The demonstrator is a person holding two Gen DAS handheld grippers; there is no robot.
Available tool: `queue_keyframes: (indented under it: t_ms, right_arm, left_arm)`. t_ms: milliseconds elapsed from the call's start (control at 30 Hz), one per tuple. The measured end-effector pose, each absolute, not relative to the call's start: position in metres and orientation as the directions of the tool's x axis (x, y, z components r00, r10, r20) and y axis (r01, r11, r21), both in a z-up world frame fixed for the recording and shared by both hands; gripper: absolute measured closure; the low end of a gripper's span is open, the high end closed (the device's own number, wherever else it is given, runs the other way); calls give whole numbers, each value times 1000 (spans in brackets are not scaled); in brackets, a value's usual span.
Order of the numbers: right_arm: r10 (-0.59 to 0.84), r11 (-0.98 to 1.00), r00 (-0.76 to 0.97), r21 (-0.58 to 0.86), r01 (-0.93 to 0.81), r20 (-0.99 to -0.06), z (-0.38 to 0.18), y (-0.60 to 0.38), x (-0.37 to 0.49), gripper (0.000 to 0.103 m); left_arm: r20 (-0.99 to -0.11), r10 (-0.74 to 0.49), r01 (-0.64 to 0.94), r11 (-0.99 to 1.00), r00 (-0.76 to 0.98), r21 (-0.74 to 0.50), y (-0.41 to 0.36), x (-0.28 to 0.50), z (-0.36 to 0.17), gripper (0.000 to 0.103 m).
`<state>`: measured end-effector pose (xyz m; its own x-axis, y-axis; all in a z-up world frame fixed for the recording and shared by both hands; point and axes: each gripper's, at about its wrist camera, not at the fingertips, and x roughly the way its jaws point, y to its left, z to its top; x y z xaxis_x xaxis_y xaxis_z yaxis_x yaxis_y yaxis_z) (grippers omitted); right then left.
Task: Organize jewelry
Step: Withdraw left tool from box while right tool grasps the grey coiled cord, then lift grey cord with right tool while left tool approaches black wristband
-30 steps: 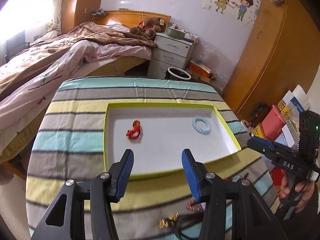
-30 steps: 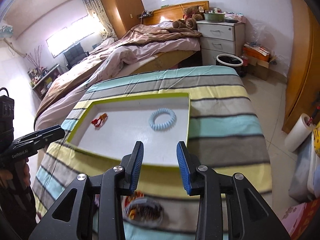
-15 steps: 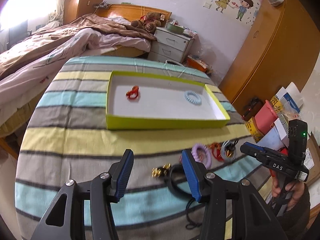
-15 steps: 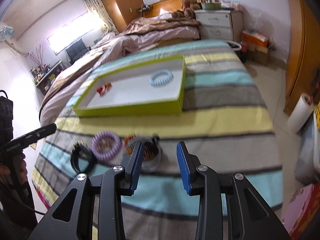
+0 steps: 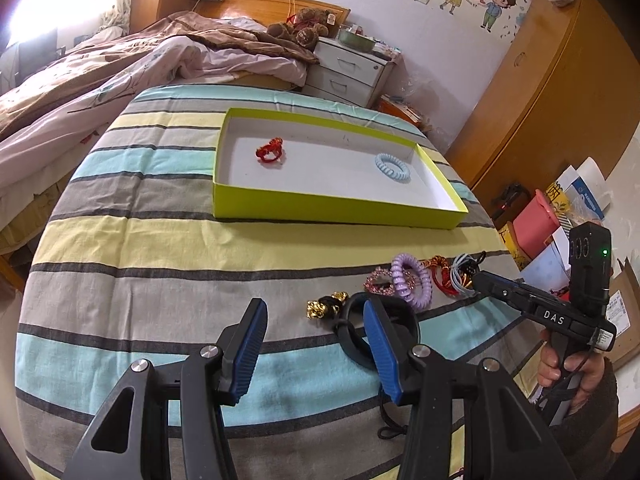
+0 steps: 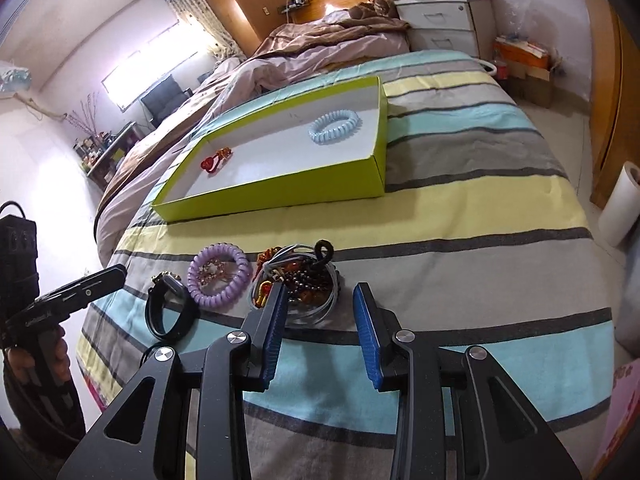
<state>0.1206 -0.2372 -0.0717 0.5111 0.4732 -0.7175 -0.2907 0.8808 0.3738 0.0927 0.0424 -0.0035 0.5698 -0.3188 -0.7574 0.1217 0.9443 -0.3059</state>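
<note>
Both grippers dropped from over the lime-green shallow cardboard tray (image 5: 336,210) to the loose pile. Right gripper (image 6: 320,312): jaws closing, nothing between; tangled grey-cord bead bundle (image 6: 298,276) just ahead-left. Left gripper (image 5: 314,334): jaws apart, empty; black band (image 5: 352,334) partly hidden behind its right finger, clear in right view.

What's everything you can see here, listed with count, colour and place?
Shallow cardboard box: one, lime-green outside, white inside, on the striped cloth.
Red charm tie: one, red, in the box, left end.
Pale blue spiral hair tie: one, in the box, right end.
Lilac spiral hair tie: one, on the cloth before the box.
Tangle of cords and beads: one heap, grey, red, dark, beside the lilac tie.
Black strap band: one, left of the lilac tie.
Left gripper: fingers apart, empty.
Right gripper: fingers closing, nothing between.
</note>
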Motion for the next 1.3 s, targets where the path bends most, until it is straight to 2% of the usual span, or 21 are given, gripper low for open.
queue_keyframes:
  t_ms: [33, 167, 333, 933, 1100, 1300]
  right_arm:
    - [471, 882, 511, 369, -294, -719, -72, -236, 119, 85]
    - [455, 890, 527, 352, -290, -718, -71, -237, 115, 101]
    - [479, 878, 539, 371, -303, -693, -64, -239, 109, 102]
    - [570, 809, 656, 480, -341, -495, -11, -248, 99, 102]
    - [573, 803, 676, 482, -350, -463, -3, -253, 89, 102]
    - [550, 822, 692, 451, -348, -467, -1, -250, 80, 102]
  left_arm:
    - [-759, -321, 124, 944, 566, -307, 41, 93, -4, 53]
    - [-763, -321, 125, 944, 562, -305, 39, 92, -6, 53]
    - [-763, -318, 118, 944, 563, -307, 41, 92, -6, 53]
    - [-760, -355, 150, 933, 545, -328, 36, 89, -9, 53]
    - [-782, -348, 176, 937, 518, -300, 28, 91, -15, 53]
    - [-807, -336, 202, 941, 486, -270, 12, 93, -23, 53]
